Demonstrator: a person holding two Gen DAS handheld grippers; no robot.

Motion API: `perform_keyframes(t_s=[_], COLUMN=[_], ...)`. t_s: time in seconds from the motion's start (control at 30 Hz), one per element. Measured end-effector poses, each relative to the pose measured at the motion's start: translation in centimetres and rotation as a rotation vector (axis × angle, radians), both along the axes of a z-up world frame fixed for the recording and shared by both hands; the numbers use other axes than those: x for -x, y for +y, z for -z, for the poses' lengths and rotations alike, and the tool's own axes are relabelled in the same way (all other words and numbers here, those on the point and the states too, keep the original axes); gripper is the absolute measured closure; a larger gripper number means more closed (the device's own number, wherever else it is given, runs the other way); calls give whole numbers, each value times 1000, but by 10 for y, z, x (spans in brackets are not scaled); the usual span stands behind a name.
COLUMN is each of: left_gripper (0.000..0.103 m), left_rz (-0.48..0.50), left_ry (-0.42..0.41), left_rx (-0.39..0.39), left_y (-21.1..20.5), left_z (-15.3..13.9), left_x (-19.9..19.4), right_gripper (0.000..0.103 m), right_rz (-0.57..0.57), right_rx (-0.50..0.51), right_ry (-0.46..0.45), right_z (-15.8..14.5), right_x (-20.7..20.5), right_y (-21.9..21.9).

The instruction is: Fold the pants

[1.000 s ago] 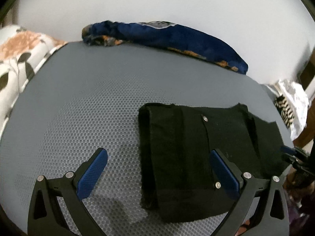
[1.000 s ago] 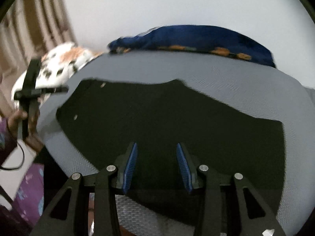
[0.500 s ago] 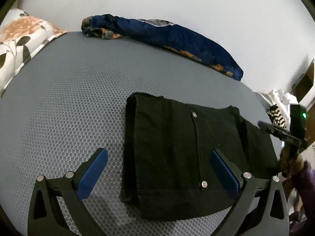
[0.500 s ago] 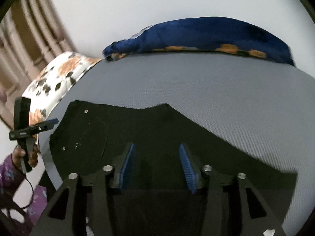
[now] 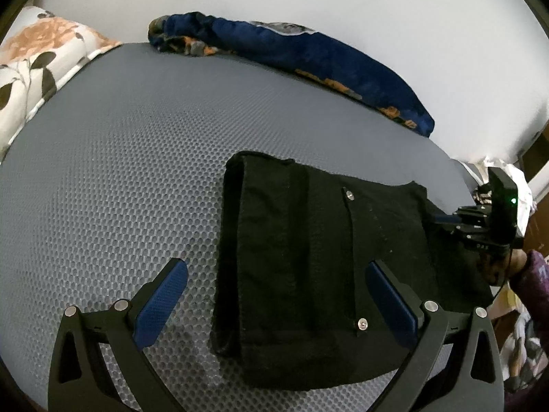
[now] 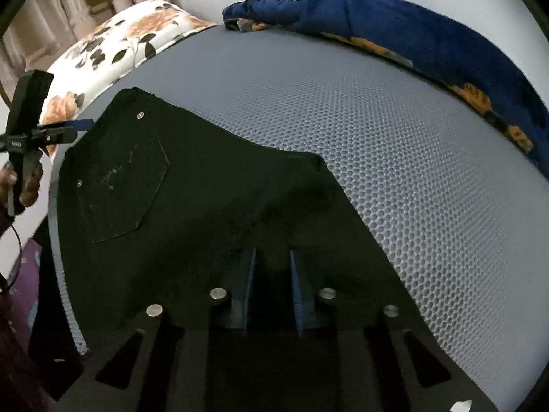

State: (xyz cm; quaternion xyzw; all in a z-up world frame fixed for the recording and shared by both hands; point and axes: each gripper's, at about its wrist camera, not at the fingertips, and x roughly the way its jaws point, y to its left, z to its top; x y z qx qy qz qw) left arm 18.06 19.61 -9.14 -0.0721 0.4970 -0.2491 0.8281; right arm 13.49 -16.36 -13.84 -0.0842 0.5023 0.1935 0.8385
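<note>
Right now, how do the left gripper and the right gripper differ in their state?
The left gripper has its fingers spread wide, with nothing pinched; the right gripper has just been closing, its fingers narrow with the black pants between them. The left hovers at the waist end; the right is at the opposite edge. Both have blue pads.

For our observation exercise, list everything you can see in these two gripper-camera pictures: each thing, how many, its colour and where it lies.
Pants: one, black, partly folded, on the mat's near side.
Mat: one, grey honeycomb texture, under the pants.
Blanket: one, dark blue with orange, along the far wall.
Pillow: one, white floral, far left.
Left gripper: blue pads, open over the pants.
Right gripper: blue pads, just been closing; black cloth lies between them.
</note>
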Motion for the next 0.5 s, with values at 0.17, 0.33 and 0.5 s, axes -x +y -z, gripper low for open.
perform_keyframes(t_s=[0.17, 0.33, 0.5], left_gripper=[1, 1, 1], left_rz=[-23, -16, 8], left_ry=[24, 34, 27], left_rx=[5, -6, -33], left_y=[1, -2, -9], left_z=[6, 8, 9], left_x=[-2, -2, 1], right_gripper=[90, 91, 91], right_rz=[16, 71, 113], right_rx=[24, -23, -67], right_ry=[-42, -84, -111], right_z=[-3, -5, -3], right_x=[2, 5, 8], right_y=[0, -8, -13])
